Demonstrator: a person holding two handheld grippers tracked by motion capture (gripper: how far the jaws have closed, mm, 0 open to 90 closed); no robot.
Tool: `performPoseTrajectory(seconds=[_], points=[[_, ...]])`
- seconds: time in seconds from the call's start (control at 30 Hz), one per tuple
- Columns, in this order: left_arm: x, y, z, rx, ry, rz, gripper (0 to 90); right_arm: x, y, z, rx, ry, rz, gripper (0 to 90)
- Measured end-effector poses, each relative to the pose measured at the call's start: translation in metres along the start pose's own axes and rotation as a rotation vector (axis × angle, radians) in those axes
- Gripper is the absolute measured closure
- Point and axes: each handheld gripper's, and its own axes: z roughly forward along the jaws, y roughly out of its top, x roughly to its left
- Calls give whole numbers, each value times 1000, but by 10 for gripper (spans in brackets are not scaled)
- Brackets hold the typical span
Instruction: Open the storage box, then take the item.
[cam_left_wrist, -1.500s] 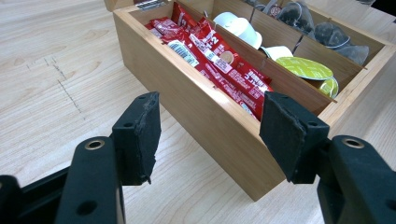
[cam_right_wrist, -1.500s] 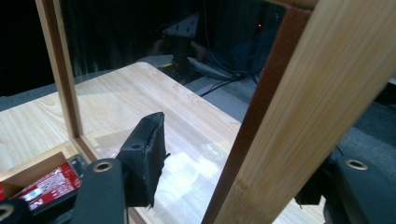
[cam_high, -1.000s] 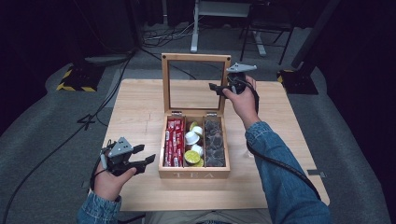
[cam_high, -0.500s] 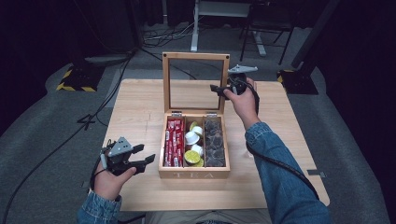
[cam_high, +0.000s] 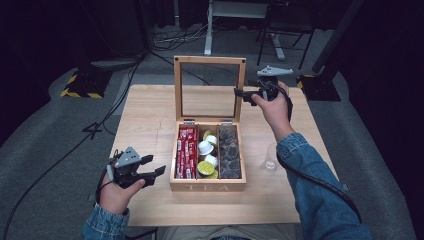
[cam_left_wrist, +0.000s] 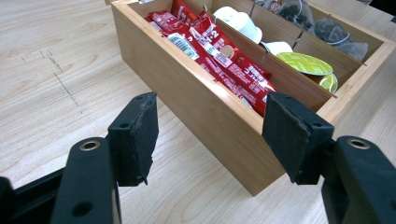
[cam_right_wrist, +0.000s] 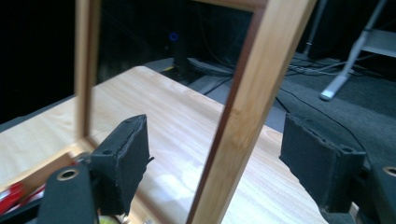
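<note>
We see a wooden tea box (cam_high: 207, 187) standing near the middle of the table (cam_high: 145, 115), a little toward the near edge, with the word TEA on its front wall. Its lid (cam_high: 209, 60), a wooden frame around a clear pane, stands upright on hinges at the back wall. Inside are three compartments running front to back: red sachets (cam_high: 185, 152) fill the left one, white and green capsules (cam_high: 206, 147) the middle one, and dark wrapped tea bags (cam_high: 230, 150) the right one. A clear glass (cam_high: 270, 159) stands on the table just right of the box, toward the right edge.

Our right gripper (cam_high: 242, 93) is held up at the lid's right side, near the far edge of the table, the forearm in a denim sleeve reaching forward from the near right corner. Its jaws have just been opening; in the right gripper view the lid's right frame rail (cam_right_wrist: 243, 107) runs up between the pads, which stand apart and clear of the wood on both sides.

Our left gripper (cam_high: 154, 166) hovers at the near left corner, pointing level toward the box's left wall (cam_left_wrist: 205, 100). Its jaws are spread, with nothing pinched; in the left gripper view the box's near left corner sits beyond the pads.
</note>
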Motion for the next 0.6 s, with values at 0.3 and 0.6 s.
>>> performPoseTrajectory(seconds=[0.3,0.6], points=[[2,-4,-2,16,0,-8,358,20,-4,-50,31,122,-69,318],[1,-5,0,34,-7,1,351,47,-20,-78,48,169,-73,340]])
